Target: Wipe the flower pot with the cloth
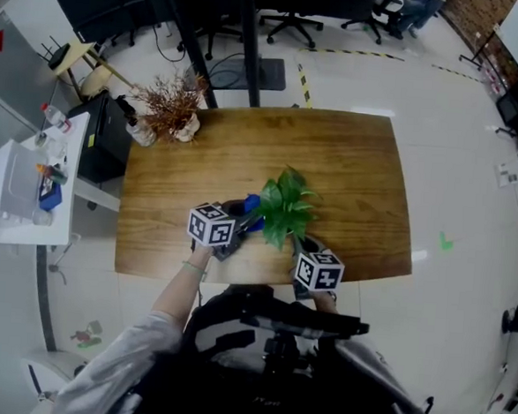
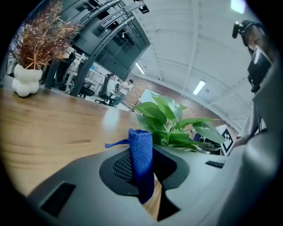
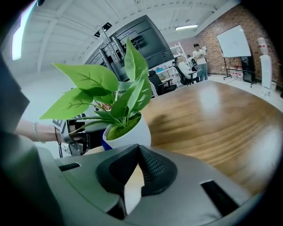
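Left gripper [image 2: 143, 170] clamped on rolled blue terry cloth [image 2: 141, 150]; right gripper [image 3: 138, 149] closed at the tips, nothing in it.
Both grippers are at the near edge of the wooden table [image 1: 349, 181]. The round white flower pot [image 3: 130, 132] with its green leafy plant stands between them, just beyond the right gripper's tips. A blue sliver on the pot's left flank looks like the cloth against it. My read: the pot is light, smooth-walled and top-heavy, so it will slide or tip under wiping pressure. Brace it on the bare wall below the rim, opposite the cloth, never by the leaves. The cloth is soft and floppy, so keep it bunched. Far-left corner: dried brown sprigs in a knobbly white vase [image 1: 163, 120], well apart.
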Tool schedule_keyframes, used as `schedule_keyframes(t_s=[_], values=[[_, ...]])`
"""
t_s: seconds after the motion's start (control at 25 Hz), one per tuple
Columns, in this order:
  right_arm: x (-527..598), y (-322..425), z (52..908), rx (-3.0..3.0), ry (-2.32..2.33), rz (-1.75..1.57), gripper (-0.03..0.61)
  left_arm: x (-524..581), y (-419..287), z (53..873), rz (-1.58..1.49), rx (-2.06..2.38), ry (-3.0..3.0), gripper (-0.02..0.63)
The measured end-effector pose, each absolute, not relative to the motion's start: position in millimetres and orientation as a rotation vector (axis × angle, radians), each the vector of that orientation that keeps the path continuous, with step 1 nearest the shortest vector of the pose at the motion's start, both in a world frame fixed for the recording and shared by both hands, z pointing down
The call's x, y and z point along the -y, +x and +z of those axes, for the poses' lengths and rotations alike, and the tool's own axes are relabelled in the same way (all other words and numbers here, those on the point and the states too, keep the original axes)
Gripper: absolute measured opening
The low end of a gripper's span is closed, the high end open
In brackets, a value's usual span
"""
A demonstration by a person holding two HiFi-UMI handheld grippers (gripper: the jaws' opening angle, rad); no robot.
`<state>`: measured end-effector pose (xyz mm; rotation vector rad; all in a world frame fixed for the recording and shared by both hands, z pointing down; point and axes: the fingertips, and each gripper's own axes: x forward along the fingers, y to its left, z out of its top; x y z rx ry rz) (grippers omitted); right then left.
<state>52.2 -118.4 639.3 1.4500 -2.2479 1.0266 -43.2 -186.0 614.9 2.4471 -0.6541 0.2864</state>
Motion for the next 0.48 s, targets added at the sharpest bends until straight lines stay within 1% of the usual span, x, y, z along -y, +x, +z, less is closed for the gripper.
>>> schedule_keyframes(t_s=[0.24, 0.48], values=[[127, 69, 642, 2.196, 1.523, 1.034, 0.009, 158, -35, 620, 0.378, 0.62, 2.481, 0.07], [134, 71, 653, 2.178, 1.514, 1.033, 0.009, 114, -16, 641, 0.657, 0.515, 2.549, 0.071]])
